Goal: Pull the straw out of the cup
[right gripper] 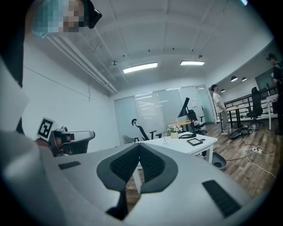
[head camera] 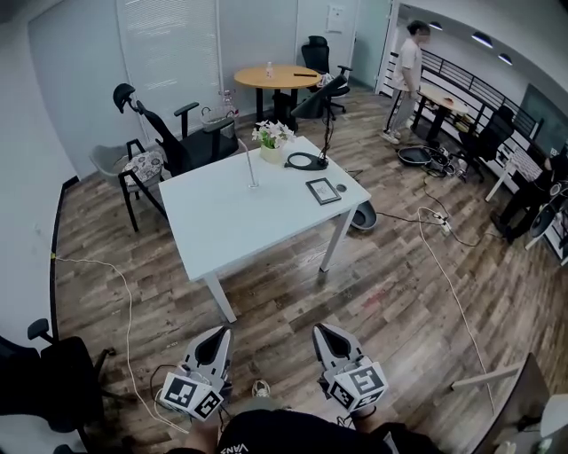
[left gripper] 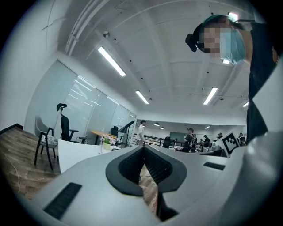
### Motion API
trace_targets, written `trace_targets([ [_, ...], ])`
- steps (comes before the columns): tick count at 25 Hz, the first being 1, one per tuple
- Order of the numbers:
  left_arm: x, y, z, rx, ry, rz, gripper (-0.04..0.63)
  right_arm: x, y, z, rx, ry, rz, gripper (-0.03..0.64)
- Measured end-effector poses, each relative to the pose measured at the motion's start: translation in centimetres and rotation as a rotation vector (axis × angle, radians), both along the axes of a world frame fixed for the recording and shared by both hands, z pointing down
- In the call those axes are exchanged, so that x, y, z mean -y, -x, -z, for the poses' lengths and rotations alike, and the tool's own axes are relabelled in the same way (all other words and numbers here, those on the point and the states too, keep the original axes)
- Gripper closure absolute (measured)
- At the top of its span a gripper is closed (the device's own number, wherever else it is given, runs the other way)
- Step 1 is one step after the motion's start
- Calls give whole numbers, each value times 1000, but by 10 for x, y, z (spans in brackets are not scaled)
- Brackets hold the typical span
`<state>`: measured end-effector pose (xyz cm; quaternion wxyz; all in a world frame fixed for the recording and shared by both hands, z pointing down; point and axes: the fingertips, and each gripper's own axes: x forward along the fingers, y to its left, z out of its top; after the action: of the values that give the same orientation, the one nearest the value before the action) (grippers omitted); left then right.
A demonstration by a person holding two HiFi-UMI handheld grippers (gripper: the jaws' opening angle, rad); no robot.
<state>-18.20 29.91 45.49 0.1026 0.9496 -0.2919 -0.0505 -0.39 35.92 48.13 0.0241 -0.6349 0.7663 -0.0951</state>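
Only partly legible print: white letters on the person's dark top (head camera: pixel 266 433), at the frame's bottom edge, just behind and between the left gripper (head camera: pixel 220 333) and the right gripper (head camera: pixel 322 331). Reads roughly "VAN", rest cut off. The left marker cube (head camera: pixel 191 395) and right marker cube (head camera: pixel 359 387) carry black-and-white square codes only, no letters or digits. The wall sheet (head camera: pixel 335 18) and the frame (head camera: pixel 323 190) on the table (head camera: pixel 222 222), both well ahead of the grippers, are too small to read.

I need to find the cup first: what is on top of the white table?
On the white table: a clear cup with a straw, a flower pot, a black looped object and a dark framed slab. The cup's contents cannot be made out.
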Motion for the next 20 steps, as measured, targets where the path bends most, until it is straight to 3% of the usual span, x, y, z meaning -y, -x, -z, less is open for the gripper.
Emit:
trace_targets([
  [20, 112, 15, 1, -7, 6, -53, 584, 101, 18, 7, -15, 2, -53, 600],
])
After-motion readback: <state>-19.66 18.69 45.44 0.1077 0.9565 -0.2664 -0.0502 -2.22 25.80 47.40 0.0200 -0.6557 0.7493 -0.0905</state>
